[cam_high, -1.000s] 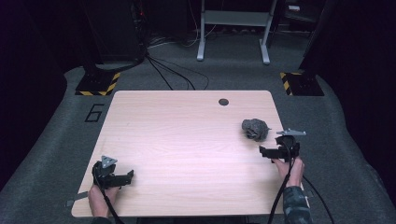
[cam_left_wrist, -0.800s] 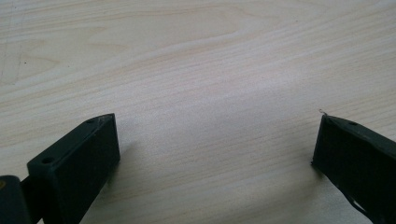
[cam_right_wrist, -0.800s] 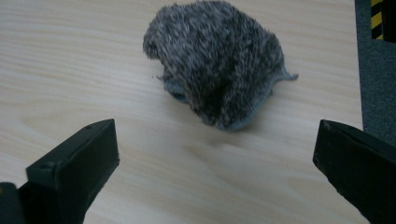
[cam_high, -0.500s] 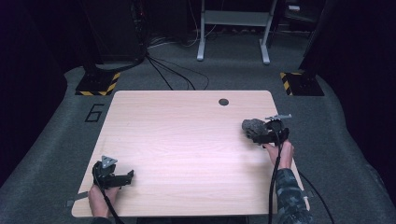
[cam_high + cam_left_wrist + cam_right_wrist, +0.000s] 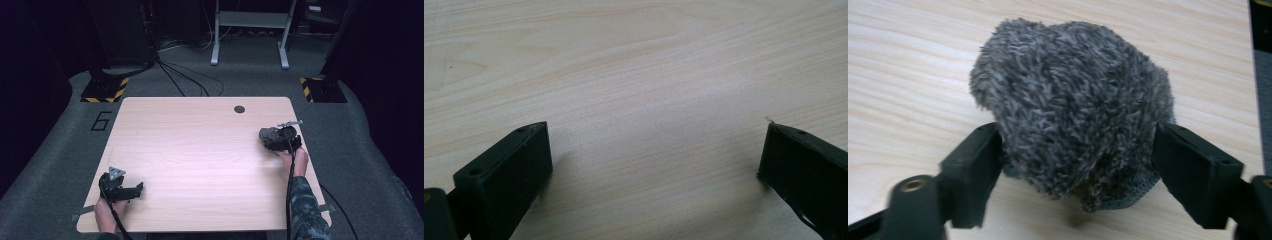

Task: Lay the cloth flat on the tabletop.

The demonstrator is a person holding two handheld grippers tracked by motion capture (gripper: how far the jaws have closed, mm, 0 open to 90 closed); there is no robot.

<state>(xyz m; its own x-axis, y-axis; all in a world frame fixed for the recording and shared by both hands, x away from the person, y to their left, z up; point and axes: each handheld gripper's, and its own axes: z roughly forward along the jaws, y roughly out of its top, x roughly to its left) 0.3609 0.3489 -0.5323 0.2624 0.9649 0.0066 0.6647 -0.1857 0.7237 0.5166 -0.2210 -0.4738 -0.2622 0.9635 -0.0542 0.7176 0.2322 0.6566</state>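
Note:
A grey fuzzy cloth (image 5: 1073,90) lies bunched on the right side of the wooden table (image 5: 200,145), a little behind its middle. My right gripper (image 5: 1078,155) has its two black jaws on either side of it; they have just been closing and now lie against the fluff. In the high view the right gripper (image 5: 274,138) points left onto the cloth (image 5: 266,133). My left gripper (image 5: 140,188) rests near the front left corner, its jaws wide apart. In the left gripper view the left gripper (image 5: 656,150) has only bare wood between its jaws.
A round dark cable hole (image 5: 239,109) sits near the table's far edge. Grey carpet surrounds the table, with cables (image 5: 185,80), a white metal stand (image 5: 250,30) behind, and yellow-black striped feet (image 5: 106,92) on both sides.
My right gripper has moved away from the front edge and leftward onto the grey cloth, and its jaws have narrowed around it. The left gripper has stayed where it was.

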